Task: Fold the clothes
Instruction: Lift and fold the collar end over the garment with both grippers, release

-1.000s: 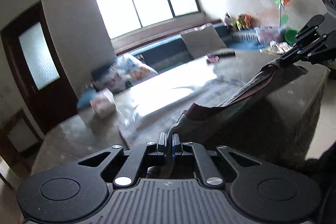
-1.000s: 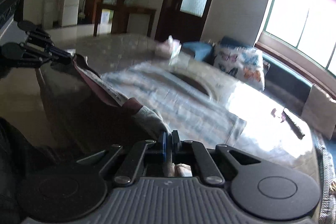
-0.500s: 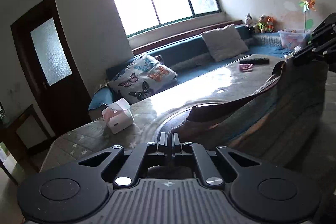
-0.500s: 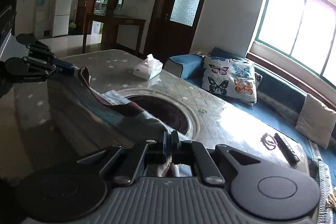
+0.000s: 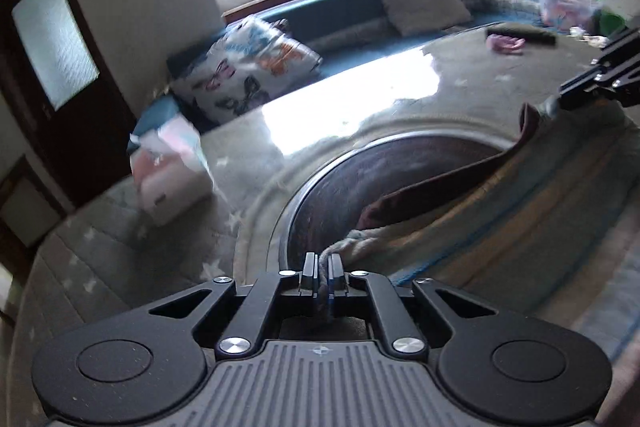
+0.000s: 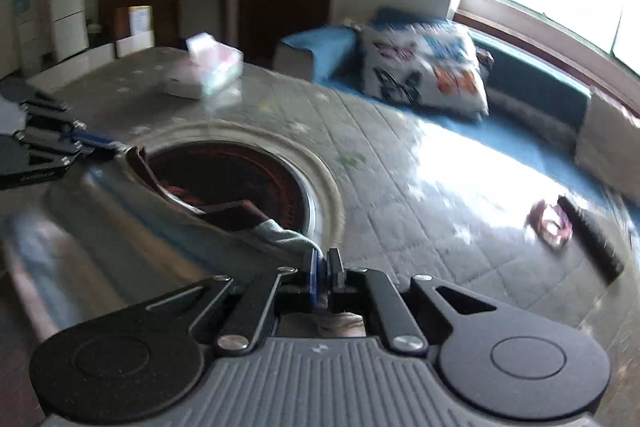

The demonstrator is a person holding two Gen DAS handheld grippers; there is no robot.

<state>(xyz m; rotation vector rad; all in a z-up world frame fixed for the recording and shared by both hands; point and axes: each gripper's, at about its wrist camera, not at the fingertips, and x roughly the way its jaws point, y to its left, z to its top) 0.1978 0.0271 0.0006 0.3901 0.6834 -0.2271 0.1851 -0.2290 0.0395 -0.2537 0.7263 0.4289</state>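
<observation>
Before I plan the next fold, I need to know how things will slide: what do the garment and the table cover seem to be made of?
Garment: soft knit fabric, probably cotton jersey, matte; it sags between the left tool and right tool, with a ribbed maroon collar. Table cover: looks like glossy plastic over a quilted pattern; it mirrors window glare.

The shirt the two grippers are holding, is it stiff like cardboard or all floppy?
Probably floppy: the shirt sags in a curve between the left hand-held gripper and the right hand-held gripper. Its maroon collar droops and folds over, so it likely bends easily. It looks light, since two small pinches at the edge hold it up.
</observation>
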